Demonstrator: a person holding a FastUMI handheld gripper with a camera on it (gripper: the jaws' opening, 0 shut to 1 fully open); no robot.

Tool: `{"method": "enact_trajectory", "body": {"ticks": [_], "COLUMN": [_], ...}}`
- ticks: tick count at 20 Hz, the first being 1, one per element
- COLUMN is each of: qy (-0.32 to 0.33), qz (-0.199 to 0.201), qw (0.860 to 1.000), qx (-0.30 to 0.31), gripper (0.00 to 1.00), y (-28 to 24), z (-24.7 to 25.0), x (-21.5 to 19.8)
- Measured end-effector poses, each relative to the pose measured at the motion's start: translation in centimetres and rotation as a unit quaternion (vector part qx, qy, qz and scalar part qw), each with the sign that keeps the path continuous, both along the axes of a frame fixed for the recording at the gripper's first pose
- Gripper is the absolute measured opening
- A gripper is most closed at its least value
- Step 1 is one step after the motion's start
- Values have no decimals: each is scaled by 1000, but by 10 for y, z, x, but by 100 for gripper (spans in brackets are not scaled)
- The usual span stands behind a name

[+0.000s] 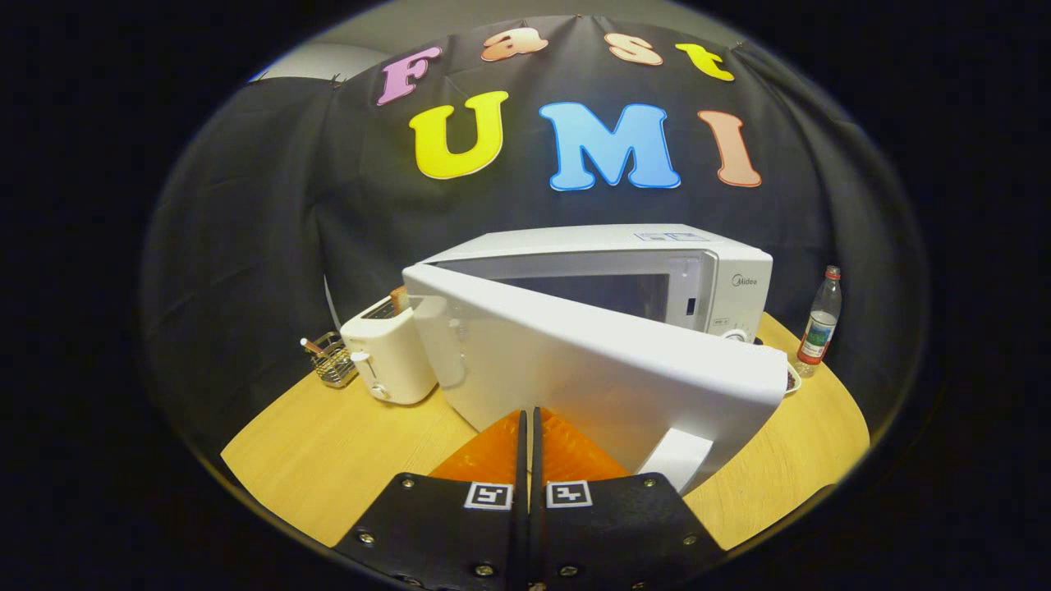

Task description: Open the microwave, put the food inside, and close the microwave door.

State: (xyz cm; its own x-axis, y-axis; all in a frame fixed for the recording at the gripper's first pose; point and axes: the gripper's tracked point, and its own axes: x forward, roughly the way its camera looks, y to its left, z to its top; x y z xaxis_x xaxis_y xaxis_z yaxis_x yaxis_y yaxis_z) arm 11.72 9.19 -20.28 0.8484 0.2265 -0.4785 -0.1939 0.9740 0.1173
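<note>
Fingers [528, 435] pressed together with nothing between, tips at the outer face of the half-open door [608, 377] of the microwave [706, 279]; risk of sliding off, or shutting without food, hidden now.

A round wooden table [345, 460] is seen spreading out ahead of the tongs and to both sides of them, its pale grain lit warmly from above. Beyond the table, the booth is closed off by a wall of black cloth [246, 246], hung in soft folds and pinned along its upper edge. Above the cloth, far beyond the tongs, a strip of plain pale ceiling or wall [328, 57] is shown. The cloth is left dim, while the tabletop is brightly lit.
</note>
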Motion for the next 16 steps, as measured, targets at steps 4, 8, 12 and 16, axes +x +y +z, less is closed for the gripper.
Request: {"method": "enact_trajectory", "body": {"ticks": [4, 8, 12, 16], "qy": [-4, -3, -9, -15], "qz": [-13, -23, -37, -57], "qw": [1000, 999, 999, 997], "qx": [-27, -32, -38, -40], "gripper": [1, 1, 1, 1], "y": [-17, -27, -35, -41], "z": [-4, -8, -7, -4], "x": [24, 49, 74, 97]}}
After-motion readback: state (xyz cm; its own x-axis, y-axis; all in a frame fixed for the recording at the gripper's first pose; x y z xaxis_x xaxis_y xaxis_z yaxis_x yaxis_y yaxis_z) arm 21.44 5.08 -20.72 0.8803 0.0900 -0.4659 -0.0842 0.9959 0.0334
